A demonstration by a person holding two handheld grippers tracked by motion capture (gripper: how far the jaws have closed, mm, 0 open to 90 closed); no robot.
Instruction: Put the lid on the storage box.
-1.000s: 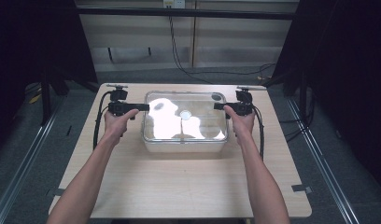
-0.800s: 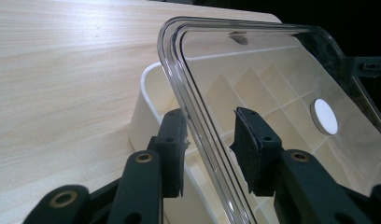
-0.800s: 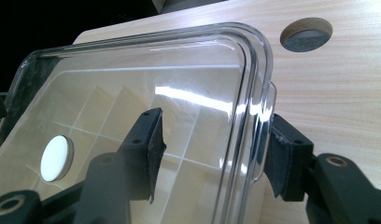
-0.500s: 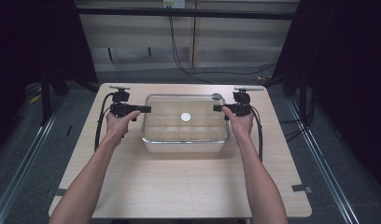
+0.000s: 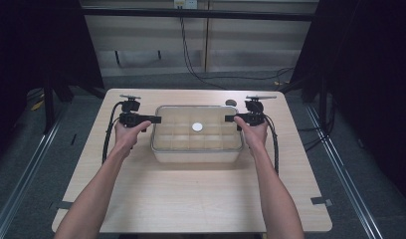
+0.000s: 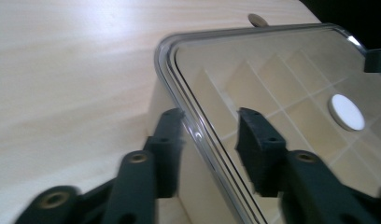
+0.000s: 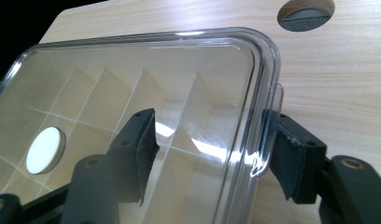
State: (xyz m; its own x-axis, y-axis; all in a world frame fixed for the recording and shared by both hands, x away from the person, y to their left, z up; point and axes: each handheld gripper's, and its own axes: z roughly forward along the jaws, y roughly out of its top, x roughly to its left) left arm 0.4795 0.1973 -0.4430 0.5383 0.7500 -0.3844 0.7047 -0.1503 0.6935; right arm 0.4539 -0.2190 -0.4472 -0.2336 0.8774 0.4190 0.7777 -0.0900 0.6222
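Pale wood-grain table (image 5: 191, 199) stood in a dark room, cables trailing on the floor behind it. Clear plastic compartment box with a transparent lid (image 5: 196, 133) sat at the table's middle, toward the far side; cream dividers were visible through the lid, and a small white round disc (image 5: 197, 127) showed near the lid's centre.

Left gripper (image 5: 153, 119) was at the box's left end. In the left gripper view its black jaws straddled the lid's rim, one outside and one over the lid, with a visible gap on both sides; not clamped.

Right gripper (image 5: 231, 119) was at the box's right end. Its jaws had just been opening. In the right gripper view they stood wide either side of the rim and a small clear tab (image 7: 272, 116) on the lid's edge; the outer pad sat just beside the tab, the inner pad clear of the lid.

Round grey-filled hole (image 7: 305, 13) lay in the tabletop beyond the box.
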